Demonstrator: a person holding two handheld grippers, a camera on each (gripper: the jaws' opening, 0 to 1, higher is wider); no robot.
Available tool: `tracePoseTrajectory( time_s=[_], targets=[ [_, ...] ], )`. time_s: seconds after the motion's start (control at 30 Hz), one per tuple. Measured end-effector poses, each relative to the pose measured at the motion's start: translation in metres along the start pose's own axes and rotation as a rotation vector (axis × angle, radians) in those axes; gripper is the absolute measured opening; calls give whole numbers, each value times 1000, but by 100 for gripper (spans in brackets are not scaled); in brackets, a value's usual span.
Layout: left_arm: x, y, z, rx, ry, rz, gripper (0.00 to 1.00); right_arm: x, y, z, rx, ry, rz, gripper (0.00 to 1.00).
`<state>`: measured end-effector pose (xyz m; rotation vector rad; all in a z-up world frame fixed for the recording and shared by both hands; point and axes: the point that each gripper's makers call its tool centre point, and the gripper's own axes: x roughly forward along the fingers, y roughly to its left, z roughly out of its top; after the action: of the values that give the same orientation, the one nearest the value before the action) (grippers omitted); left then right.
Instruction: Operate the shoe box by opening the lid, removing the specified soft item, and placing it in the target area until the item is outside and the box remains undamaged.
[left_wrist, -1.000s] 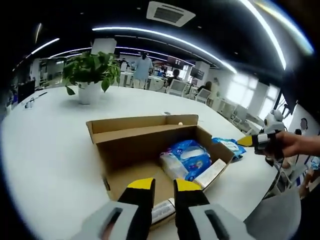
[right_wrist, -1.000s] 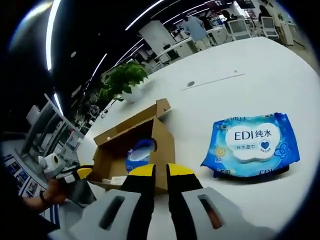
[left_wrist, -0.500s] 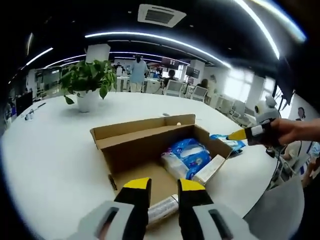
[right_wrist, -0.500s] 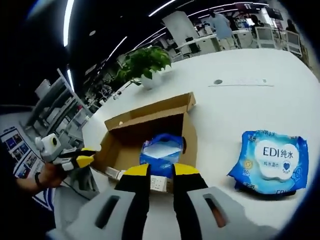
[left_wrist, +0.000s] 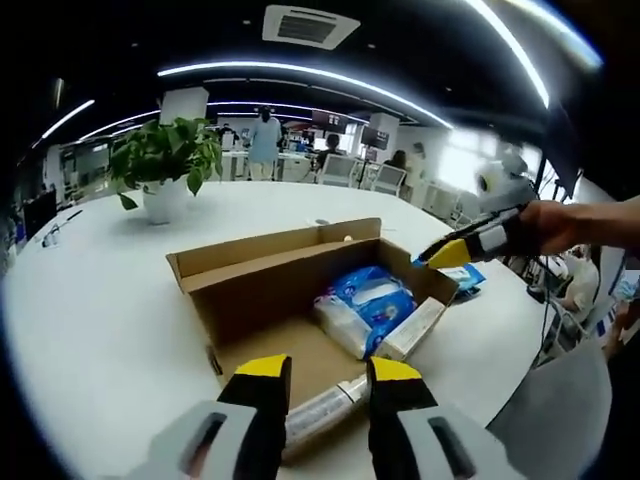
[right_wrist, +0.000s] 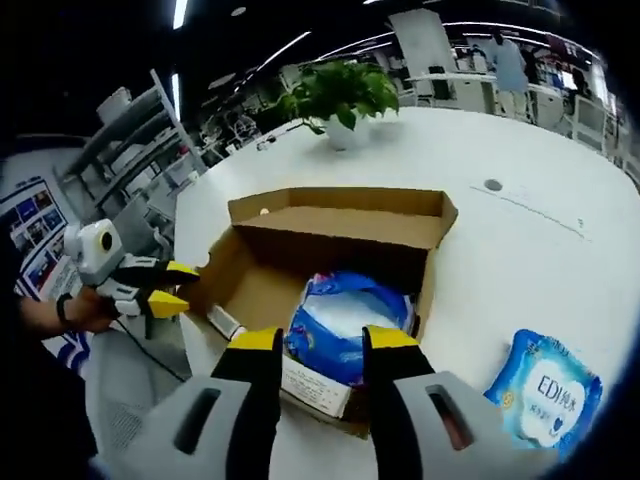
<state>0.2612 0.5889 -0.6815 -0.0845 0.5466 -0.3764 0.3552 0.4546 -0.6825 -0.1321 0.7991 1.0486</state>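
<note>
The brown shoe box (left_wrist: 262, 300) lies open on the white table, its lid flap (left_wrist: 275, 250) folded back on the far side. Inside rests a soft blue pack (left_wrist: 367, 298) beside a long white carton (left_wrist: 412, 328) and a silvery tube (left_wrist: 318, 408). My left gripper (left_wrist: 328, 372) is open, low over the box's near edge. My right gripper (left_wrist: 450, 252), held in a hand, hovers over the box's right corner. In the right gripper view, my right gripper (right_wrist: 322, 340) stands open just above the blue pack (right_wrist: 345, 318) in the box (right_wrist: 335, 228). The left gripper (right_wrist: 168, 286) is at the box's left end.
A blue EDI wipes pack (right_wrist: 545, 395) lies on the table outside the box, also seen past the corner (left_wrist: 465, 276). A potted plant (left_wrist: 165, 165) stands at the far side of the table (left_wrist: 90, 300). Shelving (right_wrist: 130, 140) and office chairs lie beyond.
Both grippers' jaws have spread wider. The right gripper has swung from the EDI pack to over the box and its blue pack. The left gripper has stayed near the front edge.
</note>
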Motion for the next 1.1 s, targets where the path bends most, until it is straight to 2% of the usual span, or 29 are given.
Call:
tracePoseTrajectory(
  time_s=[0.13, 0.33, 0.5, 0.67, 0.8, 0.9, 1.0, 1.1],
  targets=[
    [-1, 3, 0, 3, 0, 12, 31, 14, 7, 1, -109, 68, 14, 38],
    [-2, 11, -2, -19, -2, 34, 31, 30, 9, 3, -187, 124, 19, 39],
    [-2, 12, -2, -23, 2, 37, 31, 43, 6, 1, -383, 230, 13, 45],
    [2, 11, -5, -24, 19, 23, 31, 58, 2, -2, -513, 306, 20, 52],
    [3, 9, -6, -6, 26, 14, 31, 71, -1, -8, -568, 376, 50, 58],
    [5, 9, -7, 3, 25, 10, 31, 75, -7, -15, -640, 442, 55, 61],
    [3, 11, -6, 11, 16, 19, 31, 83, -8, -22, -643, 480, 83, 64],
    [2, 13, -4, 3, 5, 23, 31, 91, -10, -24, -644, 495, 95, 63]
  ],
)
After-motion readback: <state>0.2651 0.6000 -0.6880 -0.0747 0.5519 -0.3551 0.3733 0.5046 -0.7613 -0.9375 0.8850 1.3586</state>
